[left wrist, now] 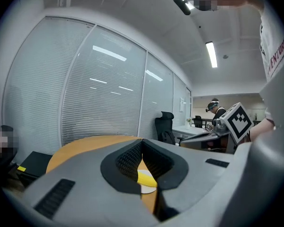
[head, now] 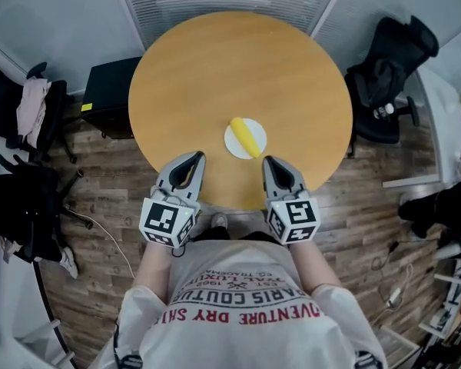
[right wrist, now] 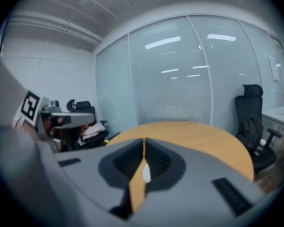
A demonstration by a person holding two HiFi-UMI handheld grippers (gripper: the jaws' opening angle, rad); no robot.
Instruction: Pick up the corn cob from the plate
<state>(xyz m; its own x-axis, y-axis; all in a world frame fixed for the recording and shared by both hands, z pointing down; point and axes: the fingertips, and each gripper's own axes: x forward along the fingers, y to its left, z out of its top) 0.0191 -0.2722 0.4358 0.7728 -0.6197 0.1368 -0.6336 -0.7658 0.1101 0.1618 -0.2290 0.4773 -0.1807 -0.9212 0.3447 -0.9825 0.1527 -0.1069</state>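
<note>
Corn cob [head: 247, 135] lies on the plate [head: 234, 146], toward the tabletop's [head: 215, 75] 6 o'clock edge. Our left hand-held gripper [head: 194, 158] sits at the plate's 7 o'clock, the right hand-held gripper [head: 270, 162] at 5. Both have jaws together and empty. Risk: if we go in closed, we knock the cob and it rolls off.

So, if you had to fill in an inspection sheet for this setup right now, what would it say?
Surface: round wooden table, bare apart from the plate.
Job's things: yellow corn cob lying on a small white plate, towards the table's near side.
Clutter: nothing seen on the table.
Grippers: left gripper and right gripper both shut and empty, tips over the near edge, just short of the plate.
Cables: white cable on the wood floor, left.
Surroundings: black office chair right, chair draped with clothes left, black cabinet beside the table, glass partitions.
</note>
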